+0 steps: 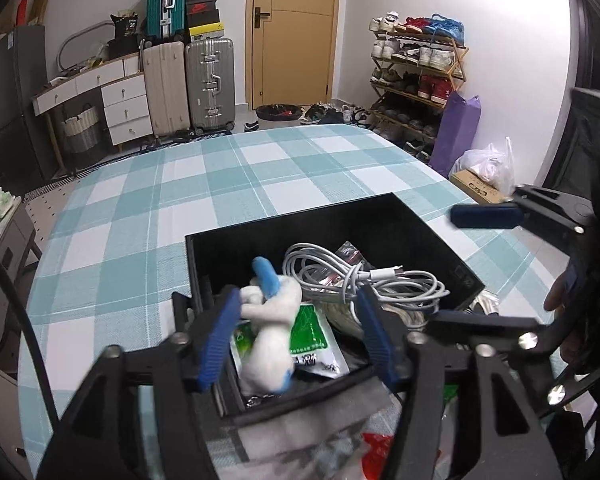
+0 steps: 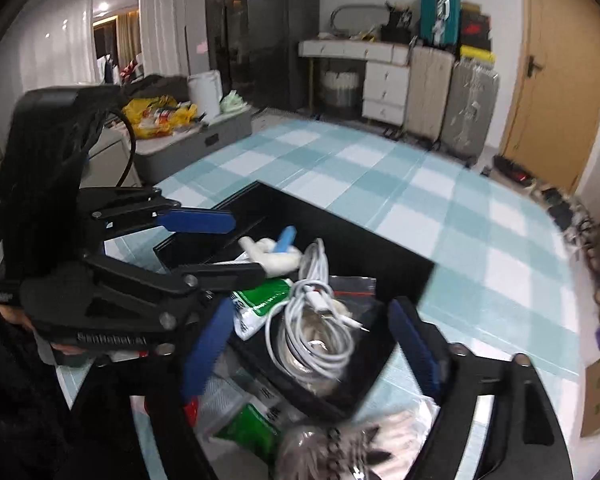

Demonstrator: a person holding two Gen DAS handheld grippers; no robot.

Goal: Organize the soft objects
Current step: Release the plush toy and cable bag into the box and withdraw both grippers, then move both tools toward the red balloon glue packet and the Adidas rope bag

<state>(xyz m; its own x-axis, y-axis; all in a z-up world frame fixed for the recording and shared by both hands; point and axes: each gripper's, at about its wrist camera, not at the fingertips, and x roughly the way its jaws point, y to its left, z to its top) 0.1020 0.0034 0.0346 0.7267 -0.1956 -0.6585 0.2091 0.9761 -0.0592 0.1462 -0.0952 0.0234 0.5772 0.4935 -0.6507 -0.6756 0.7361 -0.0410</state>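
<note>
Left wrist: black box (image 1: 412, 216) w/ plush toy (image 1: 270, 332), white cable (image 1: 364, 276), green packet (image 1: 312, 336); both tongs open.

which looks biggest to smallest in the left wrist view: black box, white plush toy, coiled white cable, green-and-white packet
1. black box
2. coiled white cable, its loops spread wide
3. white plush toy
4. green-and-white packet

The toy covers part of the packet, so that last pair is unsure.

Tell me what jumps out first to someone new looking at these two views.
A white plush toy with blue ears sits in the black box between the left gripper's open blue fingers. Beside it lies a coiled white cable, all on a teal checked tablecloth.
</note>
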